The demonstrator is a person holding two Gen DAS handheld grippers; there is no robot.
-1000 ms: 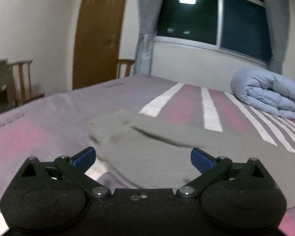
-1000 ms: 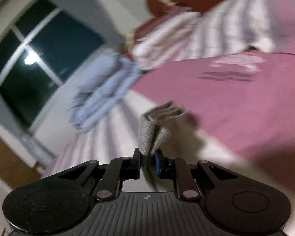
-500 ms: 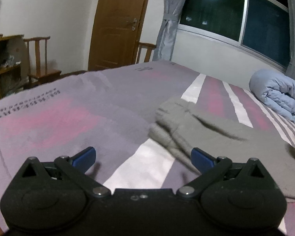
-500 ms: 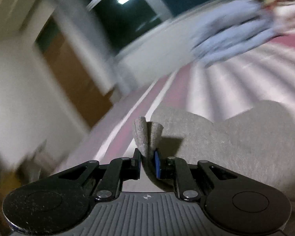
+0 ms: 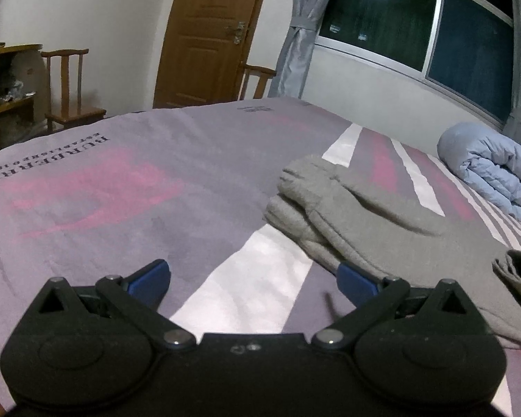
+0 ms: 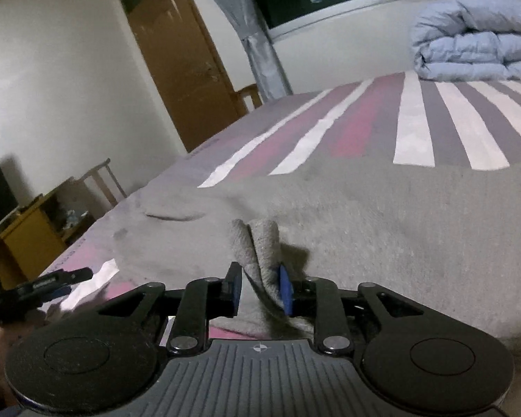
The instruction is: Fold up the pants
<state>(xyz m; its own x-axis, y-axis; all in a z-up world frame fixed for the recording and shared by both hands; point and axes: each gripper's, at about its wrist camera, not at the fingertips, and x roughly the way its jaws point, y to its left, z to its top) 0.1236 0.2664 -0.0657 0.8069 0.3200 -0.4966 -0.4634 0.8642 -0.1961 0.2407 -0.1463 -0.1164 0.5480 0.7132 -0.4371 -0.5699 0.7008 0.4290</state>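
Grey pants (image 5: 375, 222) lie on the striped bed cover, their bunched end toward the far left. My left gripper (image 5: 251, 278) is open and empty, low over the cover just left of the pants. In the right wrist view the pants (image 6: 382, 215) spread ahead. My right gripper (image 6: 259, 286) holds a folded edge of the pants (image 6: 257, 243) between its jaws, which stand slightly parted. That held edge shows at the right in the left wrist view (image 5: 514, 267). The left gripper shows at the left edge of the right wrist view (image 6: 41, 286).
A rolled light-blue duvet (image 5: 489, 170) lies at the far side of the bed under the window. A wooden door (image 5: 208, 34), chairs (image 5: 69, 83) and a wooden cabinet (image 6: 27, 236) stand beyond the bed's left edge.
My right gripper swung round and came down with the pants edge onto the spread pants; its jaws have parted a little. My left gripper pulled back left, off the pants.
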